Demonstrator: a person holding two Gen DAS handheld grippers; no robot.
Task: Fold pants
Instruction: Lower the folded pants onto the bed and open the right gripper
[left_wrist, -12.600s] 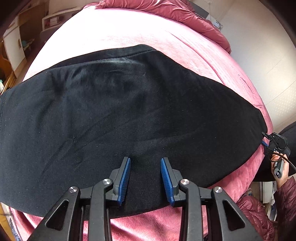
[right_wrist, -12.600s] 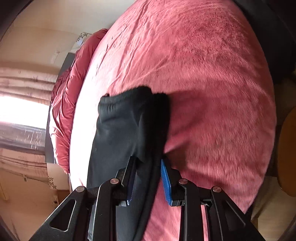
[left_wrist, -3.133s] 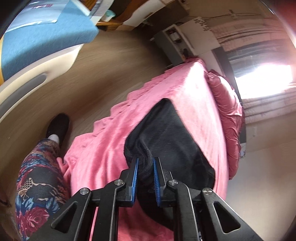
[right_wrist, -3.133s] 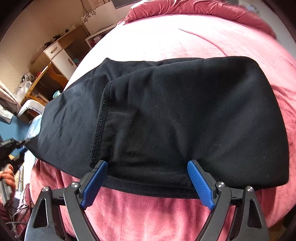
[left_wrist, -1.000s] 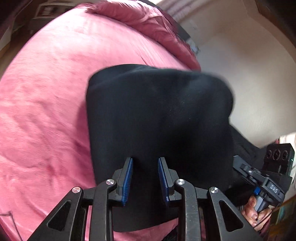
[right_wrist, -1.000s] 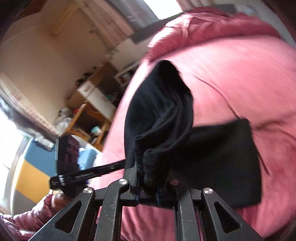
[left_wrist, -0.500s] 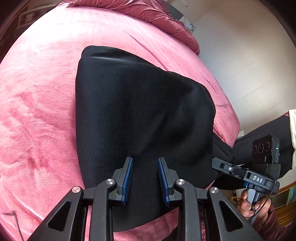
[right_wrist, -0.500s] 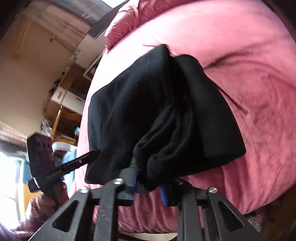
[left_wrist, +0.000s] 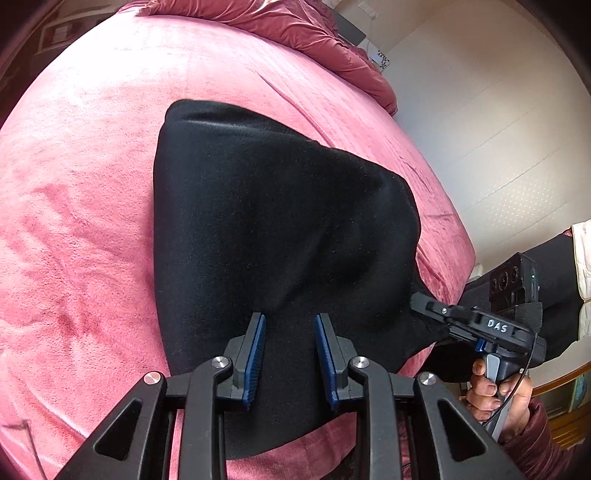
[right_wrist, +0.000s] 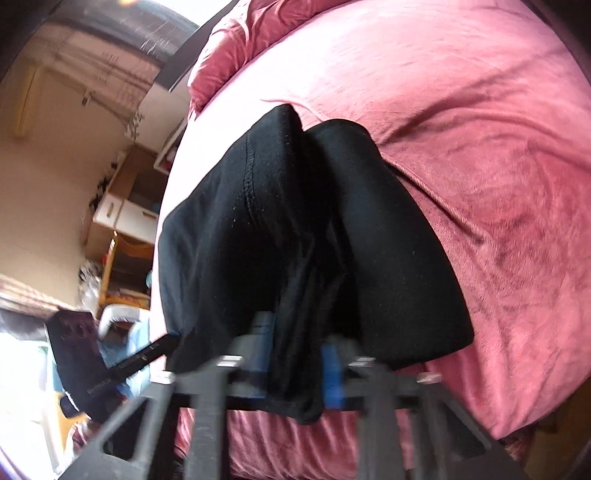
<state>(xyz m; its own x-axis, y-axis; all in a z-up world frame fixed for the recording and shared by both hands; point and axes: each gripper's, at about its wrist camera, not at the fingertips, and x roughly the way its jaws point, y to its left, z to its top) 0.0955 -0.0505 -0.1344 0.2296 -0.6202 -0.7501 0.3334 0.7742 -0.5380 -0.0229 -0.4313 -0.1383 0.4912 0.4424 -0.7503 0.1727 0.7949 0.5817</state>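
Note:
The black pants (left_wrist: 273, 221) lie folded into a compact stack on the pink bed (left_wrist: 74, 221). My left gripper (left_wrist: 290, 325) is open, its blue pads just above the near edge of the stack, holding nothing. My right gripper (right_wrist: 297, 350) is shut on a bunched edge of the pants (right_wrist: 295, 240) at the stack's right corner; it also shows in the left wrist view (left_wrist: 439, 314), held by a hand. The right wrist view is blurred near the jaws.
A rumpled dark-pink duvet (left_wrist: 295, 26) lies along the bed's far side. A pale wall (left_wrist: 498, 110) stands to the right. Wooden shelves and drawers (right_wrist: 122, 214) stand beyond the bed's left edge. The bed's near edge (right_wrist: 332, 443) drops off below the pants.
The folded-over half of the pants has come down onto the stack. My left gripper has hardly moved. My right gripper has lowered with the fabric edge and is still moving.

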